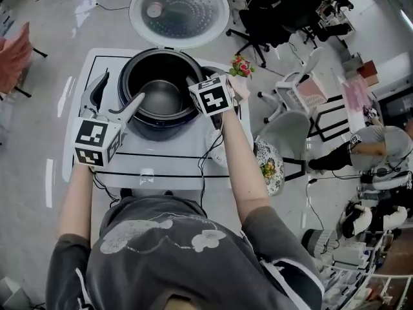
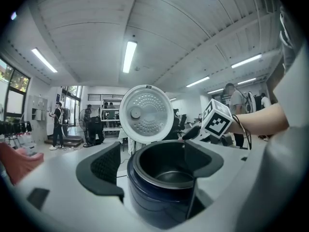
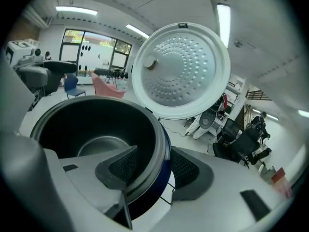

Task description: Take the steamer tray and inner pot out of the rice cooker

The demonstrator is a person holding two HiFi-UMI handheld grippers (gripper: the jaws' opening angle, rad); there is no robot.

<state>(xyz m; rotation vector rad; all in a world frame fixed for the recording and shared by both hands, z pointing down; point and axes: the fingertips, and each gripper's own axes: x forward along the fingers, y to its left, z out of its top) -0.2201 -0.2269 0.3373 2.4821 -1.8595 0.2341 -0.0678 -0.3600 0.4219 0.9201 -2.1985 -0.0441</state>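
Note:
The dark blue rice cooker [image 1: 161,126] stands on the white table with its round lid [image 1: 179,11] tipped open at the back. The dark inner pot [image 1: 161,97] sits inside it. My left gripper [image 1: 122,86] straddles the pot's left rim, one finger outside and one inside; in the left gripper view [image 2: 154,163] both pads stand clear of the wall, open. My right gripper [image 1: 201,81] is at the right rim. In the right gripper view [image 3: 154,170] one pad is inside the pot [image 3: 96,129] and the other outside, with a gap showing, open.
The white table [image 1: 161,165] is marked with black lines, and a black cable hangs over its front edge. A small bunch of flowers [image 1: 241,65] lies at the table's back right. A patterned plate [image 1: 268,166] and office chairs [image 1: 271,18] are to the right.

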